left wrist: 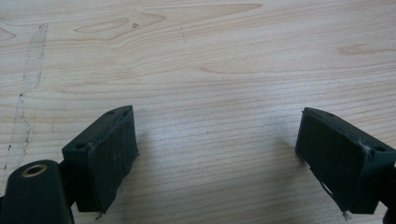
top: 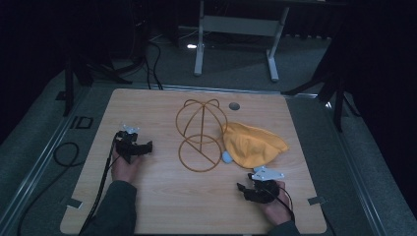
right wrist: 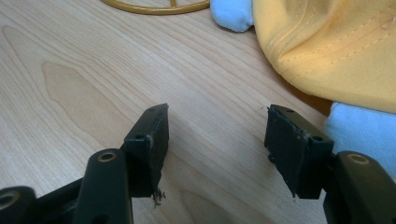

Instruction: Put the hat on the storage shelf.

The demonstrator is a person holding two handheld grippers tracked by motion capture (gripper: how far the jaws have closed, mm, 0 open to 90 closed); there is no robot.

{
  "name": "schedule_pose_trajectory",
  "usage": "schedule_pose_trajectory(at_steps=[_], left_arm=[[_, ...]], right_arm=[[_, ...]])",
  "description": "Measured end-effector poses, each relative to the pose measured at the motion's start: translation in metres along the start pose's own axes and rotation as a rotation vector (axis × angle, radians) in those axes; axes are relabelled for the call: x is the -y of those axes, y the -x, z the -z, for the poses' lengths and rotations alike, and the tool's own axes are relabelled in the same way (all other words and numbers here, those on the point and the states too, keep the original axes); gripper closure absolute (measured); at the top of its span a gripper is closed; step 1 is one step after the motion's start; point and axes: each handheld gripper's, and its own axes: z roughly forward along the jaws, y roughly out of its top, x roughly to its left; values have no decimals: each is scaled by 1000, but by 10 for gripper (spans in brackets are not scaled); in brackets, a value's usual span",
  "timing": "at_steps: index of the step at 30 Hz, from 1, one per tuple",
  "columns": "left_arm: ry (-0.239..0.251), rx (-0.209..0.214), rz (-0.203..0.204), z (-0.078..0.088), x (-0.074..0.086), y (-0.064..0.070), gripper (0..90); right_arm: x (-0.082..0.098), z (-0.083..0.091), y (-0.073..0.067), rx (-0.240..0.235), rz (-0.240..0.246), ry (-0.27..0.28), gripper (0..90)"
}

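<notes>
My right tool [right wrist: 217,144] gapes with nothing between its jaws, just short of the yellow cap [right wrist: 336,46].
My left tool [left wrist: 215,158] is open too, low over bare worktop [left wrist: 210,60]; the cap lies beside the gold wire hat stand [top: 199,135].

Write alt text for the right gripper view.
The right gripper hangs open over the wooden table, nothing between its black jaws. Just beyond lies a yellow cap with light blue trim, and the rim of a gold wire stand.
</notes>
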Motion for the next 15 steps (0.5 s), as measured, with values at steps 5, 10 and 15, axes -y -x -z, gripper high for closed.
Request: schedule_pose_trajectory(at_steps=[5, 10, 15], left_arm=[[0, 0, 0, 0, 0, 0, 128], [0, 0, 0, 0, 0, 0, 128], [0, 0, 0, 0, 0, 0, 128]], right_arm=[[0, 0, 0, 1, -1, 0, 391], [-1, -1, 1, 6, -2, -2, 360], [-1, -1, 1, 7, -2, -4, 352]])
